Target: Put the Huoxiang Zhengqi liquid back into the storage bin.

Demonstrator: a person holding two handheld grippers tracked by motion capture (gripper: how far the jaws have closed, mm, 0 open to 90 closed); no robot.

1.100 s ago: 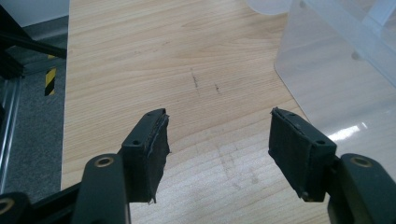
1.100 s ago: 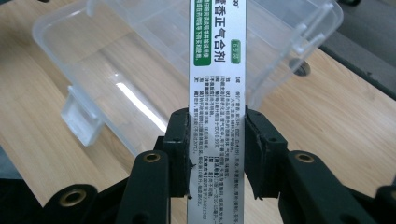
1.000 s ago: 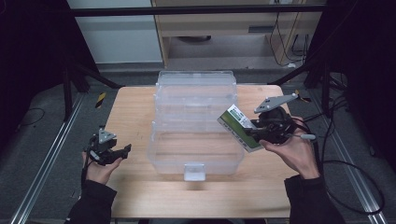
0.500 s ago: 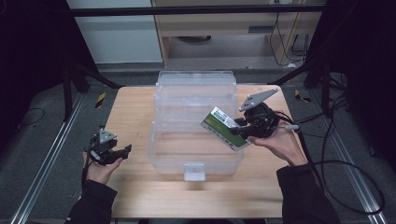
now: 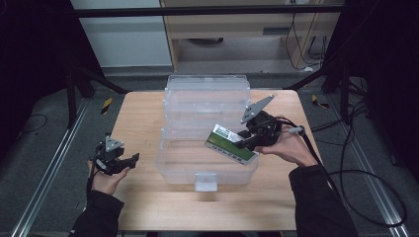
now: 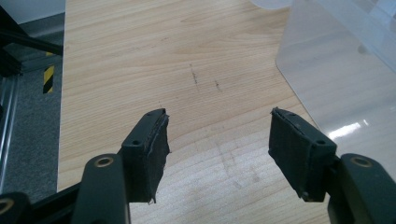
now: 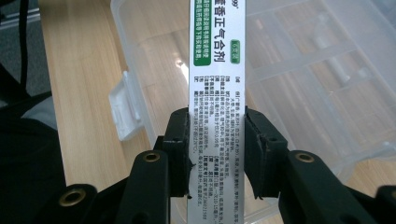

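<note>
A clear plastic storage box (image 5: 170,163) stands open in the middle of the wooden table (image 5: 138,113), its lid raised at the back. My right gripper (image 5: 243,144) is shut on a white and green medicine carton (image 5: 228,143) and holds it tilted over the box's right front part. In the right gripper view the carton (image 7: 217,60) runs lengthwise between the pads of my right gripper (image 7: 217,135), above the clear box (image 7: 308,93). At the table's left, my left gripper (image 5: 131,159) stands open; the left gripper view shows nothing between the jaws of my left gripper (image 6: 218,140).
A white latch (image 5: 205,180) sits on the box's front wall. The box's clear wall (image 6: 336,70) lies to the right of the left gripper. Cables trail off the table's right side. Dark floor and metal rails surround the table.
My right gripper has carried the carton leftward and a little down, from beside the box's right edge to over its inside. The left gripper has stayed still.
</note>
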